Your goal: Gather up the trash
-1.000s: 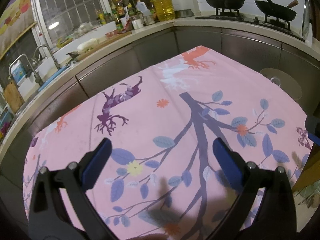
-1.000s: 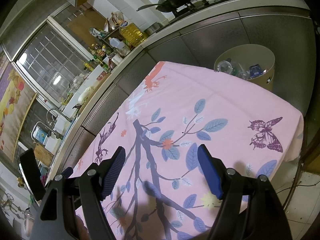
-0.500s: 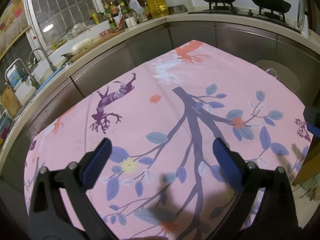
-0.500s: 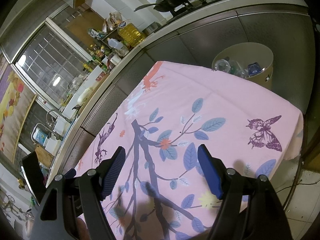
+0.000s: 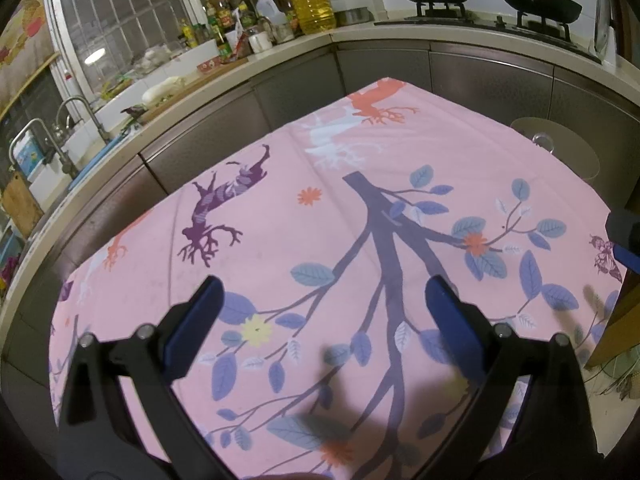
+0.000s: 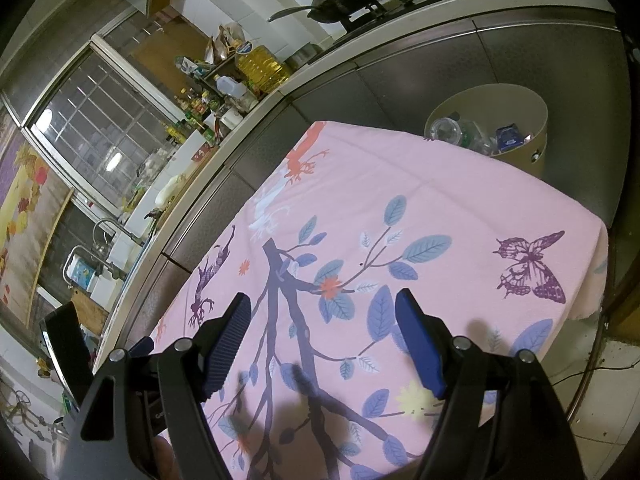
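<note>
Both of your hand-held grippers, left (image 5: 320,312) and right (image 6: 322,332), gape empty over the tabletop (image 6: 440,200); trash bin (image 6: 538,120) beyond its far-right edge, nearer your right.

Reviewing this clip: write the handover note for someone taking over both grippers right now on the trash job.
Left gripper: open, empty, hovering over the pink tablecloth.
Right gripper: open, empty, above the same cloth.
Trash bin: on the floor past the table's far right corner, against the cabinets; it already holds clear plastic bottles and a blue package.
Done: no loose trash shows on the cloth in either view, so the tabletop looks finished.
Left: likely only a check of areas outside these views; nothing visible needs picking up.
</note>
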A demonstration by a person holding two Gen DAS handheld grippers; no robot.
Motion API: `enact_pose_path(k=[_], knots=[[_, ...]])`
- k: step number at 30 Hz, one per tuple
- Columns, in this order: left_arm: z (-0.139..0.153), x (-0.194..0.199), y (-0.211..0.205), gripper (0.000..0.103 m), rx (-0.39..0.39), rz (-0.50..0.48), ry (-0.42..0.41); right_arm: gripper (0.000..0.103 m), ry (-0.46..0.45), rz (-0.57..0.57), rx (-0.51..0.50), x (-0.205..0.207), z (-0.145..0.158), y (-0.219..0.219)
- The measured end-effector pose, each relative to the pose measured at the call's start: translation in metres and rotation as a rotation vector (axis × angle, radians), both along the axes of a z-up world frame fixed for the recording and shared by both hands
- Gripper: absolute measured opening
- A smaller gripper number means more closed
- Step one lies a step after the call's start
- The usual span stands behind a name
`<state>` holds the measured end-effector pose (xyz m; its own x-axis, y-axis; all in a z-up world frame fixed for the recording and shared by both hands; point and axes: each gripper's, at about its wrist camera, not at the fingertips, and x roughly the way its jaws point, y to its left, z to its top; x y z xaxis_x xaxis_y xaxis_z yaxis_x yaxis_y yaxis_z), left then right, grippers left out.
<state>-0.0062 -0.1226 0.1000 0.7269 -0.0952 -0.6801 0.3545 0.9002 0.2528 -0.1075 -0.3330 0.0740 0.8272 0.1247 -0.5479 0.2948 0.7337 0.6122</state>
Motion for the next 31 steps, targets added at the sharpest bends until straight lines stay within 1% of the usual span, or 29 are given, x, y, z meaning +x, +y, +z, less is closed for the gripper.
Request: enact_pose_path(k=[17, 22, 25, 31], knots=[[-0.0032, -0.0002, -0.0005, 0.097, -0.007, -0.005, 0.01, 0.072, 0.002, 0.003, 0.002, 0.0018, 0.0008, -0.0004], [-0.0016, 0.0002, 0.0003, 0.097, -0.026, -0.012, 0.0, 0.072, 0.005, 0.005, 0.0, 0.0025, 0.0008, 0.0015], [0.001, -0.002, 0.0, 0.097, -0.024, -0.014, -0.01, 0.072, 0.006, 0.003, -0.002, 0.0029, 0.0008, 0.0018], [0.0002, 0.0013, 0.003, 0.097, -0.043, -0.006, 0.009, 0.072, 0.011, 0.001, -0.015, 0.0038, -0.0002, 0.0033]])
